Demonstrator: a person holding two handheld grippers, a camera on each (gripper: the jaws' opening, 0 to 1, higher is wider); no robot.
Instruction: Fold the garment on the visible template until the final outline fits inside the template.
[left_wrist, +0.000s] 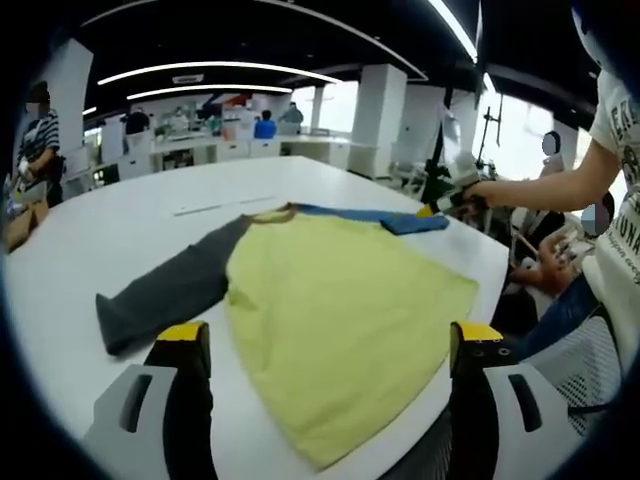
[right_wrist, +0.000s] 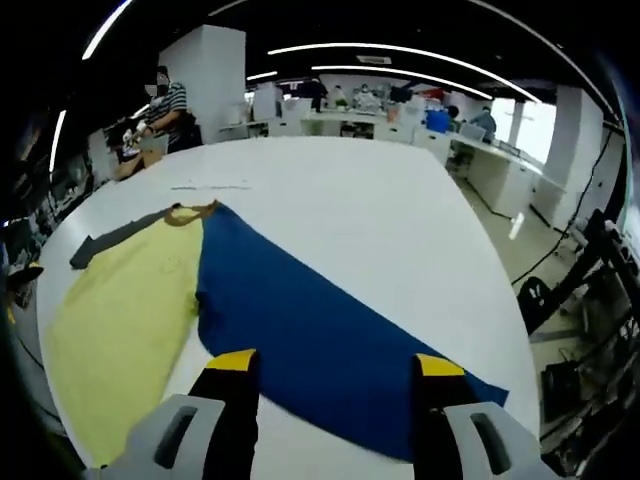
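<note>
The left claw (left_wrist: 325, 345) hangs with jaws apart and empty above the yellow-bodied shirt (left_wrist: 335, 305) with one grey sleeve (left_wrist: 165, 295) and one blue sleeve (right_wrist: 320, 335); it lies flat on the white oval surface (left_wrist: 150, 200); the right claw (right_wrist: 328, 365) hovers, jaws apart, over the blue sleeve; whether it touches the cloth I cannot tell; people stand at desks beyond

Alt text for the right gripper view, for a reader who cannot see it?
A garment lies flat on a white table: its blue sleeve spreads toward the camera, its yellow body to the left. The right gripper has its jaws apart over the sleeve, gripping nothing.
</note>
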